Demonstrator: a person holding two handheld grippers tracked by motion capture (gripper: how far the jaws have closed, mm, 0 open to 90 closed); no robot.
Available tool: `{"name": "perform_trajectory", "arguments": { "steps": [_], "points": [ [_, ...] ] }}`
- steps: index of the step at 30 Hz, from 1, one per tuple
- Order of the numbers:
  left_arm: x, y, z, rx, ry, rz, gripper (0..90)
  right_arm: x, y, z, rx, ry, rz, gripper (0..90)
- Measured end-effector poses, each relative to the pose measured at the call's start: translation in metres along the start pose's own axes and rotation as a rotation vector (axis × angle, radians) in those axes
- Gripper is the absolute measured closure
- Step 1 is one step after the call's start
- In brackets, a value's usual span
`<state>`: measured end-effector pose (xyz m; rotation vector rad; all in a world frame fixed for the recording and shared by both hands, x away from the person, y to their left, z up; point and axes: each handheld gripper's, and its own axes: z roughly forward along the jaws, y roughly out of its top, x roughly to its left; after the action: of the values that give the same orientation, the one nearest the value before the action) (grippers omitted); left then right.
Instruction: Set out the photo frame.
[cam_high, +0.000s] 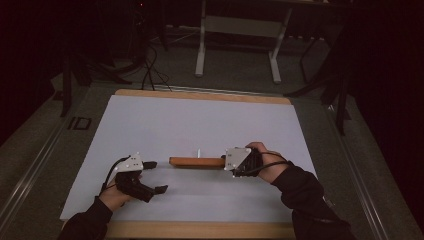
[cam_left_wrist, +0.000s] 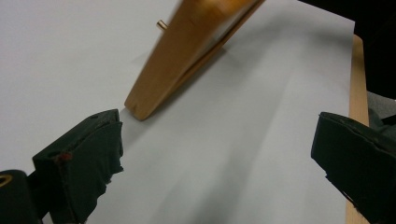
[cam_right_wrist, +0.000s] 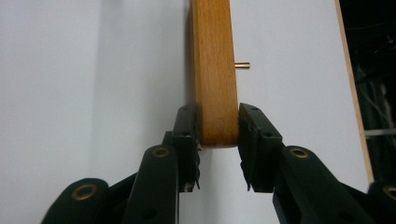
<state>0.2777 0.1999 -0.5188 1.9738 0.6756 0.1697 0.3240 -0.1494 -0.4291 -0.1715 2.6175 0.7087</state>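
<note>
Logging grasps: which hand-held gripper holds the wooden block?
The right hand-held gripper: its jaws clamp the wooden block's end. The left hand-held gripper is open, apart from it.

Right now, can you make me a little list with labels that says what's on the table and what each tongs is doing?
surface: white sheet on a wooden table
thing: wooden block, long, lying near the middle of the sheet
detail: small brass pin sticking out of the block's side
right tongs: shut on one end of the block
left tongs: open, holding nothing, jaws wide apart
gap: the left tongs sit near the block's free end, not touching it
</note>
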Motion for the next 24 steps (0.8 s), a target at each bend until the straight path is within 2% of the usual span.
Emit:
{"name": "perform_trajectory", "arguments": {
  "steps": [12,15,18,24],
  "points": [
    [0.0,-0.002,0.004,0.014,-0.009,0.002,2.5,-0.04,-0.005,0.011,-0.018,0.058,0.12,67.3],
    [0.001,-0.003,0.005,0.015,-0.011,-0.003,2.5,-0.051,-0.006,0.015,-0.006,0.08,0.152,66.3],
    [0.001,-0.003,0.006,0.014,-0.012,-0.008,2.5,-0.059,-0.004,0.02,0.02,0.074,0.175,65.2],
    [0.001,-0.004,0.006,0.017,-0.012,-0.005,2.5,-0.069,-0.007,0.026,0.008,0.068,0.218,64.2]
  ]
}}
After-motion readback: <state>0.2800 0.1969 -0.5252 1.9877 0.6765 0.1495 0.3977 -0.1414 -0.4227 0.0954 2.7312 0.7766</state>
